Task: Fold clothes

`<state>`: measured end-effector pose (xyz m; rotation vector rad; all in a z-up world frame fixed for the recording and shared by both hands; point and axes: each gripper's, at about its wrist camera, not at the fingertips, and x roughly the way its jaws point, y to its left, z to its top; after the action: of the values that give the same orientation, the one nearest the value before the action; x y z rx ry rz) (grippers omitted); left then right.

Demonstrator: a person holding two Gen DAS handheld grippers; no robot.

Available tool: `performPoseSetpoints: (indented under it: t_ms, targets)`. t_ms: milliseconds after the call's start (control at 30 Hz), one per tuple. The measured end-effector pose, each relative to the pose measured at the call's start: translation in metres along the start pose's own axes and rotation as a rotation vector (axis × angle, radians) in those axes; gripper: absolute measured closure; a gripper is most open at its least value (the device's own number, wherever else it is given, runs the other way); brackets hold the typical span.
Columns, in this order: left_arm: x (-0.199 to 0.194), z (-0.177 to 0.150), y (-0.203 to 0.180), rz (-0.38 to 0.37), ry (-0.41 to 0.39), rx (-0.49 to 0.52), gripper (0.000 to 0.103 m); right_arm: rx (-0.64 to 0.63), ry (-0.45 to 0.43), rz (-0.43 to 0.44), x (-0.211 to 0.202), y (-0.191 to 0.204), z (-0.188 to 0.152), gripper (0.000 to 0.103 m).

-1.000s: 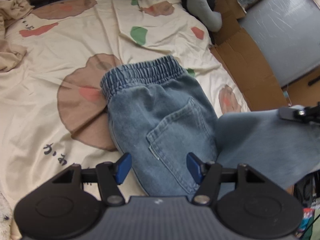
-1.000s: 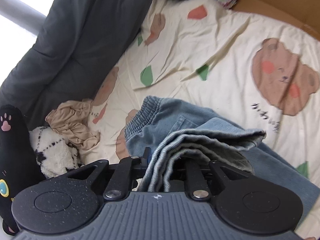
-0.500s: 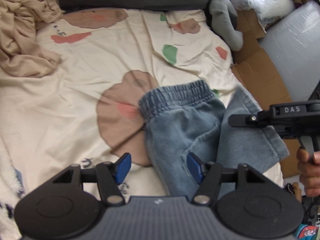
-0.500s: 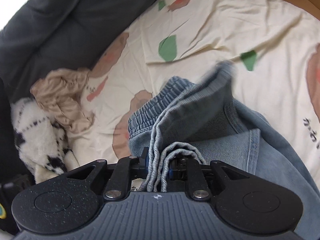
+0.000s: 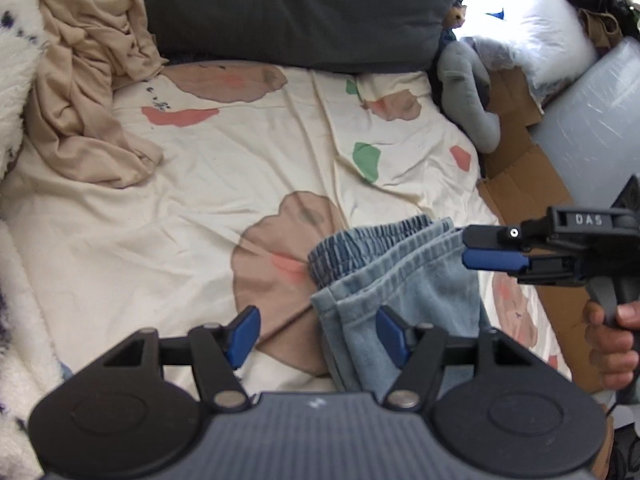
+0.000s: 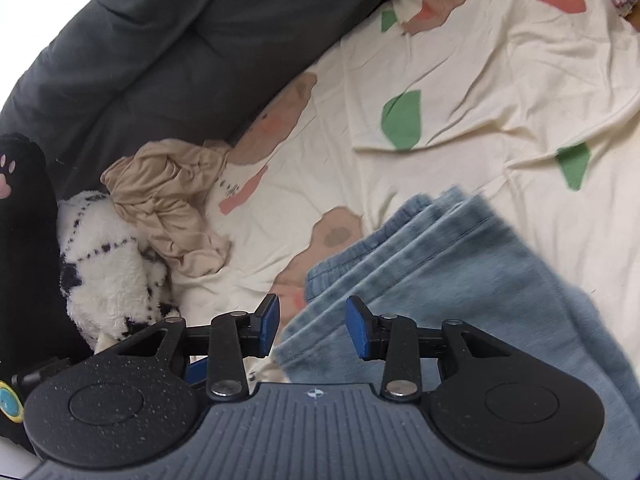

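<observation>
My left gripper [image 5: 318,334] stands wide, holding nothing, over the near edge of the folded jeans [image 5: 400,280]. My right gripper [image 6: 312,326] has just been opening; its 2 pads clear the denim below. The jeans lie doubled on the bedsheet [image 5: 240,168], waistband farthest. Beyond, open sheet runs to a tan garment [image 5: 88,80] and dark cushion [image 5: 300,8].
</observation>
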<state>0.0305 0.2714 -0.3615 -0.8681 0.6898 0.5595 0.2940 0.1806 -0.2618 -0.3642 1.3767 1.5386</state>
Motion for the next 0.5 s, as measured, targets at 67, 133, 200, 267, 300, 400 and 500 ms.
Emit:
performPoseSetpoints:
  t_ms: [67, 133, 200, 267, 300, 400, 500]
  targets:
    - [0.005, -0.001, -0.006, -0.013, -0.003, 0.023, 0.036, -0.011, -0.015, -0.004, -0.007, -0.011, 0.0, 0.061]
    - [0.01, -0.003, -0.012, -0.026, -0.005, 0.044, 0.036, -0.031, -0.028, -0.02, -0.012, -0.021, -0.002, 0.061]
    - [0.017, -0.004, -0.016, -0.043, 0.003, 0.047, 0.037, -0.052, -0.043, -0.049, -0.016, -0.03, -0.002, 0.061]
    - [0.024, -0.006, -0.018, -0.059, 0.011, 0.046, 0.04, -0.069, -0.059, -0.076, -0.018, -0.04, -0.001, 0.061]
    - [0.027, -0.007, -0.019, -0.065, 0.013, 0.047, 0.04, -0.079, -0.068, -0.085, -0.017, -0.044, 0.0, 0.061]
    - [0.035, -0.009, -0.02, -0.073, 0.016, 0.05, 0.045, -0.118, -0.097, -0.117, -0.013, -0.052, 0.005, 0.061]
    - [0.043, -0.01, -0.02, -0.077, 0.027, 0.057, 0.059, -0.181, -0.138, -0.216, -0.008, -0.055, 0.01, 0.06]
